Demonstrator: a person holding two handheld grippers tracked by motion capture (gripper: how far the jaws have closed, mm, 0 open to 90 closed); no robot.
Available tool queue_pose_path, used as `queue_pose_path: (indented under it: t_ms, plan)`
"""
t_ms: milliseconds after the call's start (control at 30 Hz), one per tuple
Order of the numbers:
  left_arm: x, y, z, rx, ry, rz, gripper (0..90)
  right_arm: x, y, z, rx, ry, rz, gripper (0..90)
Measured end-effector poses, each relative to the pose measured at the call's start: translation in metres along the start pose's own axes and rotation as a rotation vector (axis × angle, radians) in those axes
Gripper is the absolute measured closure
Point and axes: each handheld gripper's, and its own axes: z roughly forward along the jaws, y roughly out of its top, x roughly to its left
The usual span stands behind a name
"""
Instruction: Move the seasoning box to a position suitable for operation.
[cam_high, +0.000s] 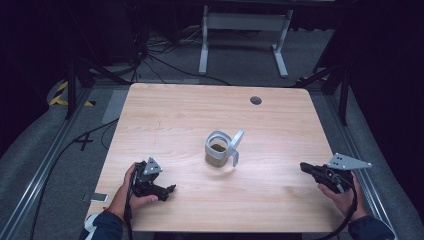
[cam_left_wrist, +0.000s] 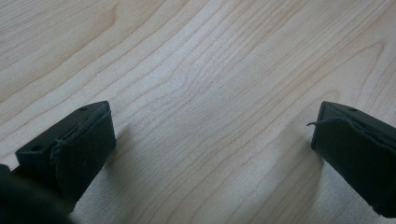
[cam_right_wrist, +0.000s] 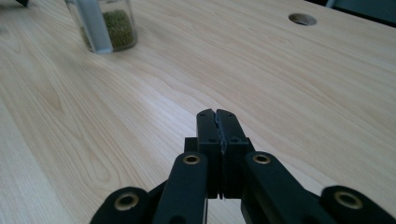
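- Clear jar (cam_high: 218, 150) near table (cam_high: 165, 115) centre, upright, lid swung open on a grey clamp frame (cam_high: 235, 145); greenish-brown granules filling the lower part.
- Same jar at top left of right gripper view (cam_right_wrist: 109, 25), grey strap down its side, well apart from the jaws.
- Left gripper (cam_high: 170, 190) at near-left edge, held in hand, jaws spread wide over bare wood (cam_left_wrist: 212, 135); nothing between them.
- Right gripper (cam_high: 303, 166) near right edge, jaws pressed together, empty (cam_right_wrist: 218, 128).
- Cable hole (cam_high: 256, 100) toward far edge.
- Judged: glass-like wall, rigid, smooth, likely slippery and breakable; moderate weight, loose contents prone to spill if tipped.
- Best hold probably across the body below the rim; hinged lid and frame likely to swing, poor purchase.
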Motion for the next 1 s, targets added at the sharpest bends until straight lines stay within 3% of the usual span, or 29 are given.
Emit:
queue_pose_path:
  t_ms: [233, 400, 733, 1000]
  plan:
    - [0.000, 0.000, 0.000, 0.003, 0.003, 0.007, 0.2, 0.007, 0.026, 0.015, -0.037, 0.040, -0.044, 90.0]
    - [-0.001, 0.000, 0.000, 0.006, -0.010, -0.011, 0.2, 0.011, 0.045, 0.026, -0.063, 0.054, -0.066, 90.0]
    - [-0.001, -0.001, -0.001, 0.004, 0.005, -0.012, 0.4, 0.024, 0.087, 0.050, -0.121, 0.100, -0.118, 90.0]
    - [-0.001, -0.001, -0.001, 0.004, 0.005, -0.012, 0.4, 0.055, 0.115, 0.084, -0.121, 0.161, -0.181, 90.0]
